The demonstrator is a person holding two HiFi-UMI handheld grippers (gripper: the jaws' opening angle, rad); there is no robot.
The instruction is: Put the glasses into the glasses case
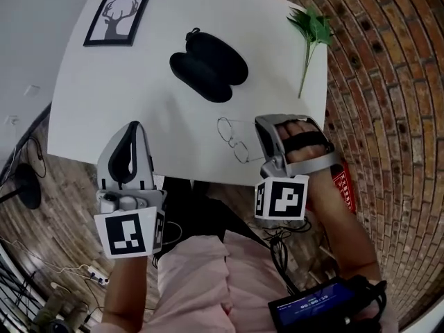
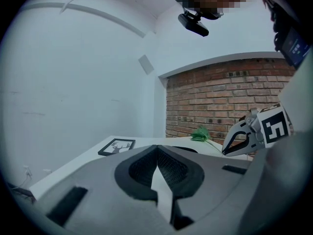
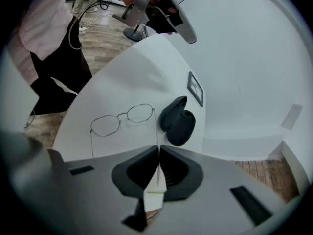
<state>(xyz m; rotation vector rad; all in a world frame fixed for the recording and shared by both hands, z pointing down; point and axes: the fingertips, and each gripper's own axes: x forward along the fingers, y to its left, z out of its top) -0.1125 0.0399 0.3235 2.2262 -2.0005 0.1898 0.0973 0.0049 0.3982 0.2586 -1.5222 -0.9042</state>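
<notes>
Pink garment [image 1: 198, 283] fills the bottom of the head view, nearest of all, with wooden floor [image 1: 59, 207] at its nine o'clock. Just beyond it, both tools reach over the near edge of the white table [image 1: 139, 89].

The left gripper [image 1: 133, 125] hangs over the table's seven o'clock corner and points toward twelve. Its own view shows the jaws clenched tip to tip with nothing between them.

The right gripper [image 1: 261, 125] comes in over the five o'clock side, angled down and aimed toward ten. Its jaws are pressed together. In its own view one thin wire temple of the glasses [image 1: 234, 141] runs straight in between the pads, so it is grasping the glasses by that temple. The lenses sit just beside its tips at nine o'clock, and the second temple is spread out to the side. Whether the frame still touches the tabletop I cannot tell.

Farther out, at eleven o'clock from the glasses and well apart from them, the black glasses case [image 1: 208, 66] lies open near the table's middle, with both dark halves showing.

Beyond that, a framed deer print [image 1: 118, 16] lies at the case's ten o'clock, by the far left corner. A green sprig [image 1: 310, 30] lies at the case's two o'clock along the right edge.

A brick wall [image 1: 388, 82] stands past the table at three o'clock.
</notes>
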